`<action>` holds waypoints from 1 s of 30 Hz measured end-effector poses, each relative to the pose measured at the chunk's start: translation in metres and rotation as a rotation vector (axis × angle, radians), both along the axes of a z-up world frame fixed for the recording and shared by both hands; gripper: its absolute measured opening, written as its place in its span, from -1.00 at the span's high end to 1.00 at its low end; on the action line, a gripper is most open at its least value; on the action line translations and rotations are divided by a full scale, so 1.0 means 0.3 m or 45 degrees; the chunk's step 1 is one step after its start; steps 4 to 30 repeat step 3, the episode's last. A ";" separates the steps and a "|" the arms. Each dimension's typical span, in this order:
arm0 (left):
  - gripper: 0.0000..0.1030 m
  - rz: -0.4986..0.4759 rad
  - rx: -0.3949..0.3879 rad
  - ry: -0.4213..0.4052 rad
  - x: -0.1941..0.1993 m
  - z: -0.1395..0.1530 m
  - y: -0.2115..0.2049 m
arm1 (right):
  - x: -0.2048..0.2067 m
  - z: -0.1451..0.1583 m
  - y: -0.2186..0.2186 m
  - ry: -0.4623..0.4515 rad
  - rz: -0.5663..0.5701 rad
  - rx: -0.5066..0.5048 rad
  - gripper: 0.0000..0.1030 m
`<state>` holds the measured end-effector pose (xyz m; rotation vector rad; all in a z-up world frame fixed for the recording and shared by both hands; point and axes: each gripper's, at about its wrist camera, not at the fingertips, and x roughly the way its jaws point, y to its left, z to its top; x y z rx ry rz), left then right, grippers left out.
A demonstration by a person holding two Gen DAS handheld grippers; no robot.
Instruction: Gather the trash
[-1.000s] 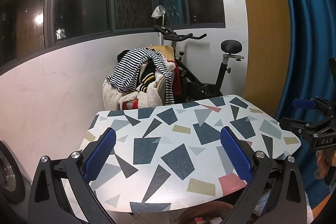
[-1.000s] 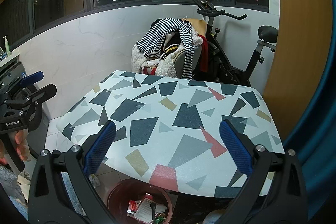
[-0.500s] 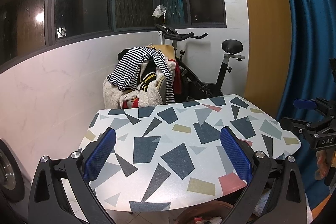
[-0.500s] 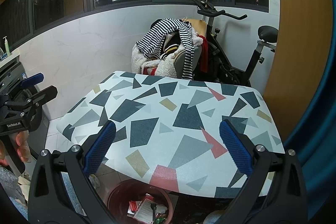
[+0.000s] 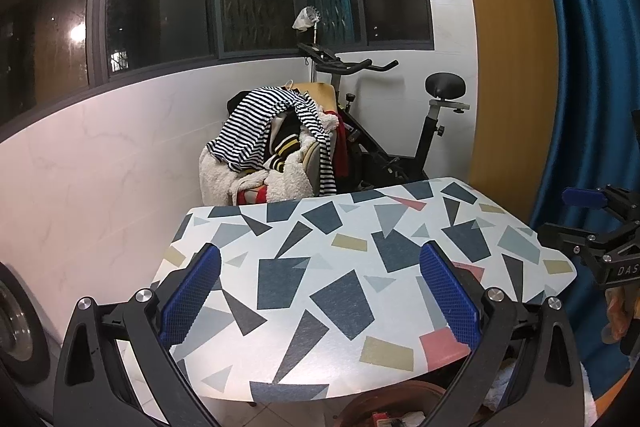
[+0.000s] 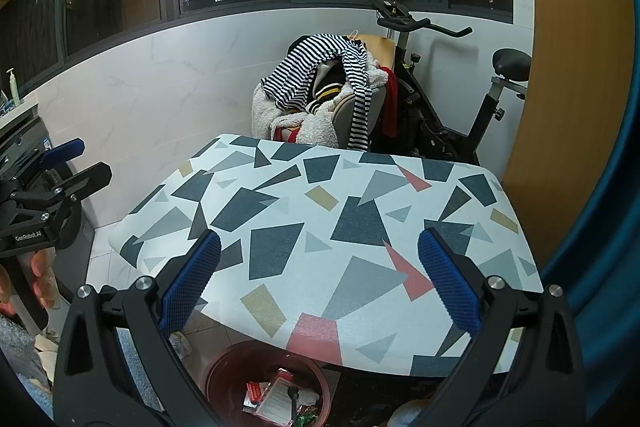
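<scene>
The left gripper [image 5: 320, 291] is hovering with its jaws spread wide and nothing between them; the right gripper [image 6: 318, 279] is doing the same, just as empty. Both are hanging over the near edge of the patterned table [image 5: 400, 211], whose top is showing no litter at all. The trash [image 6: 280, 401] is lying in the reddish-brown bin [image 6: 218, 375] on the floor under that edge. Judging from this, collecting looks finished or nearly so; a careful sweep of the floor beside the bin would be wise. The right wrist view is showing the bin's contents clearly, while the left is catching only its rim [image 5: 376, 401].
</scene>
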<state>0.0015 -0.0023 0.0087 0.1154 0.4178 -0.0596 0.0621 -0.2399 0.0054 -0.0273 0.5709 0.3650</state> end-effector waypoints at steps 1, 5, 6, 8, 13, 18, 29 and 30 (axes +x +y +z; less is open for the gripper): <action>-0.89 0.002 0.001 0.001 0.001 -0.001 0.001 | 0.000 0.000 0.000 0.000 0.000 -0.001 -0.89; -0.89 0.003 0.002 0.003 0.001 -0.002 0.001 | -0.001 -0.001 -0.001 0.001 0.001 0.001 -0.89; -0.89 0.003 0.002 0.003 0.001 -0.002 0.001 | -0.001 -0.001 -0.001 0.001 0.001 0.001 -0.89; -0.89 0.003 0.002 0.003 0.001 -0.002 0.001 | -0.001 -0.001 -0.001 0.001 0.001 0.001 -0.89; -0.89 0.003 0.002 0.003 0.001 -0.002 0.001 | -0.001 -0.001 -0.001 0.001 0.001 0.001 -0.89; -0.89 0.003 0.002 0.003 0.001 -0.002 0.001 | -0.001 -0.001 -0.001 0.001 0.001 0.001 -0.89; -0.89 0.003 0.002 0.003 0.001 -0.002 0.001 | -0.001 -0.001 -0.001 0.001 0.001 0.001 -0.89; -0.89 0.003 0.002 0.003 0.001 -0.002 0.001 | -0.001 -0.001 -0.001 0.001 0.001 0.001 -0.89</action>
